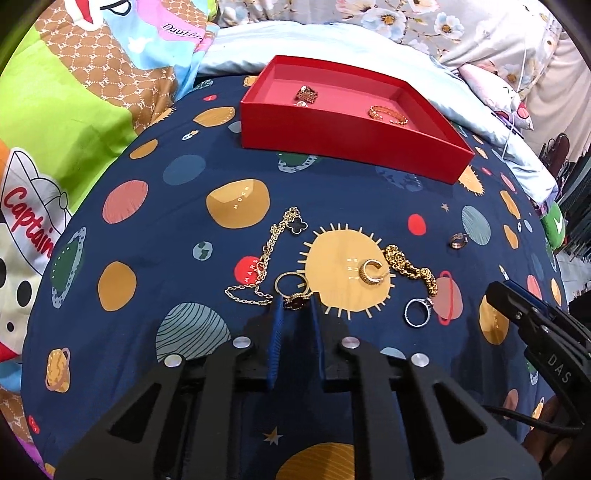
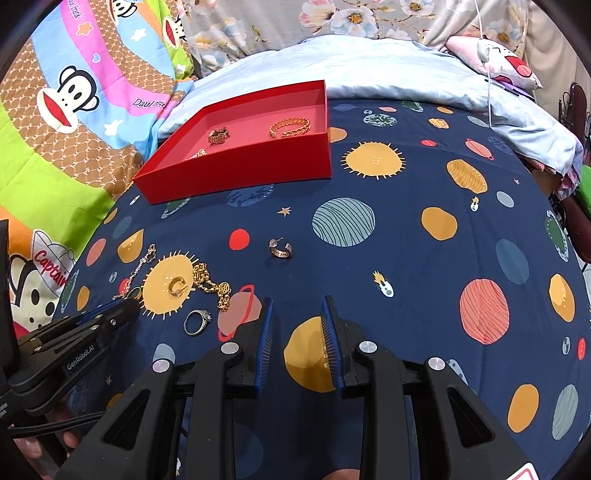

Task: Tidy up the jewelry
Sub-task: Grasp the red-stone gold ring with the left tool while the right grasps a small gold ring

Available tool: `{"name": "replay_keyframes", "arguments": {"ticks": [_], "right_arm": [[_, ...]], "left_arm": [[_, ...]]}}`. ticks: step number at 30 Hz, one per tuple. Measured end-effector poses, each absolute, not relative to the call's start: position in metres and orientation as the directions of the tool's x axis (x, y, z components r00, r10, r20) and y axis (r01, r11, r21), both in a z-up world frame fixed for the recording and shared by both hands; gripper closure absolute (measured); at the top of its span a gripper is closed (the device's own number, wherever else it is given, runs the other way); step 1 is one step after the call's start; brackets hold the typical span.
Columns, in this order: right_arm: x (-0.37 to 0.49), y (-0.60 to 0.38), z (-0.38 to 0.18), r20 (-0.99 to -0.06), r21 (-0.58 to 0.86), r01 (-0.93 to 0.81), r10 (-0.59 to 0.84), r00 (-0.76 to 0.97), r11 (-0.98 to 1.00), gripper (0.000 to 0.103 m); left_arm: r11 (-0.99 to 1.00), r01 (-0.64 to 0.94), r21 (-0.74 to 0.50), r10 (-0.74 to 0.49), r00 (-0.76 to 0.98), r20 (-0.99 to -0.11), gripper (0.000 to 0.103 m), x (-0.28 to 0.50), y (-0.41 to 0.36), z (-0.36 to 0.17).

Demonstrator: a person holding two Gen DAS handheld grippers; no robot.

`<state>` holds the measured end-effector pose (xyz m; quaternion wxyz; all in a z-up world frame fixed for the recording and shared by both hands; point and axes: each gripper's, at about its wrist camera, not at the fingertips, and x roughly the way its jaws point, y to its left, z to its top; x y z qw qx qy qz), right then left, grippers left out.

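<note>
Left claw (image 1: 296,308) narrowed around red-stone ring (image 1: 295,301) on bed (image 1: 166,229); right claw (image 2: 297,321) spread, idle. Next, probably: pinch, lift, carry to red tray (image 1: 332,144).

Before you, a navy planet-print bedsheet (image 2: 406,229) covers the bed. A pale blue pillow (image 2: 388,70) lies at its head, a cartoon-monkey quilt (image 2: 74,110) bunches alongside, and floral fabric (image 2: 295,22) hangs behind, with a white cable (image 2: 489,74) trailing down.

light: bright, even, soft shadows | focus: sharp centre | edges: strong fisheye curve, dark corner vignette | glare: slight on jewelry
</note>
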<state>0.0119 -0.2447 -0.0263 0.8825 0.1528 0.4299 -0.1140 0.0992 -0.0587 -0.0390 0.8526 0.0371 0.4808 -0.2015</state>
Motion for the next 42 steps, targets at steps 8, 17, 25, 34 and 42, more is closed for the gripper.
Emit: {"name": "replay_keyframes", "arguments": {"ticks": [8, 17, 25, 34, 42], "right_arm": [[0.015, -0.244, -0.025, -0.791, 0.17, 0.329, -0.07, 0.607, 0.929, 0.077], [0.041, -0.244, -0.022, -0.778, 0.168, 0.31, -0.067, 0.625, 0.936, 0.077], [0.062, -0.241, -0.029, -0.785, 0.158, 0.298, -0.063, 0.616, 0.941, 0.077], [0.067, -0.24, -0.036, -0.793, 0.162, 0.292, -0.052, 0.607, 0.943, 0.088], [0.068, -0.24, -0.037, -0.793, 0.169, 0.29, -0.045, 0.608, 0.942, 0.088]], "left_arm": [[0.917, 0.37, -0.149, -0.326, 0.481, -0.814, 0.089, 0.1, -0.052, -0.026], [0.935, 0.323, -0.147, -0.303, 0.512, -0.804, 0.089, 0.112, -0.032, -0.016], [0.94, 0.307, -0.151, -0.297, 0.511, -0.807, 0.089, 0.12, -0.025, -0.02], [0.943, 0.294, -0.155, -0.291, 0.505, -0.813, 0.089, 0.125, -0.02, -0.025], [0.945, 0.289, -0.154, -0.287, 0.506, -0.814, 0.089, 0.125, -0.019, -0.026]]}}
